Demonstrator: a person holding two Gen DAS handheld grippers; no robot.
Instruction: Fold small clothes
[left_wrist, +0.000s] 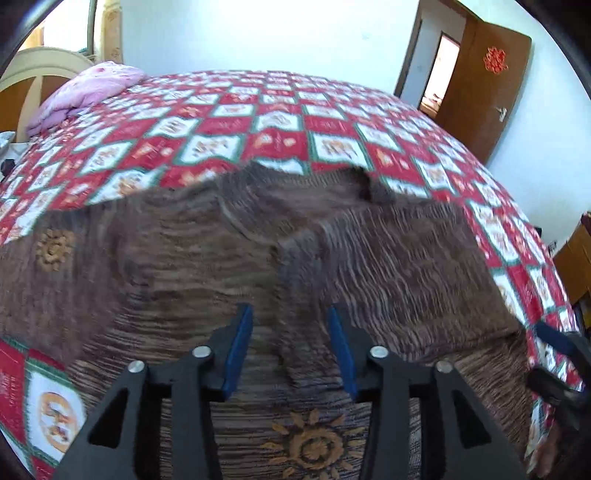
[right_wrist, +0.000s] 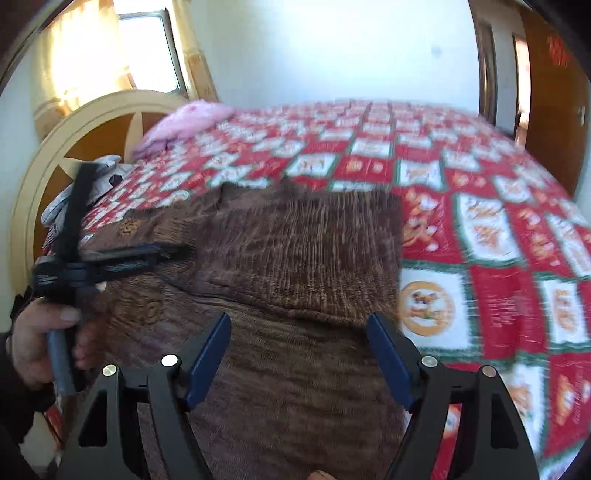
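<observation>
Only the right wrist view shows the hand (right_wrist: 40, 343) gripping the left gripper's handle, and a window (right_wrist: 147, 48) behind the headboard (right_wrist: 55, 166); only the left wrist view shows the open door (left_wrist: 484, 81) clearly. Motion blur smears both pictures. The brown sweater (left_wrist: 221, 258) lies spread on the checked bedspread (left_wrist: 277, 122), a sleeve folded across its body. The left gripper (left_wrist: 291, 347) stands part open, empty, above the fabric. The right gripper (right_wrist: 299, 354) gapes wider, released, nothing between its fingers.

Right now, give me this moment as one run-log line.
garment: brown knit top on quilt, part folded | left tool: open, empty | right tool: open, empty | both over top
</observation>
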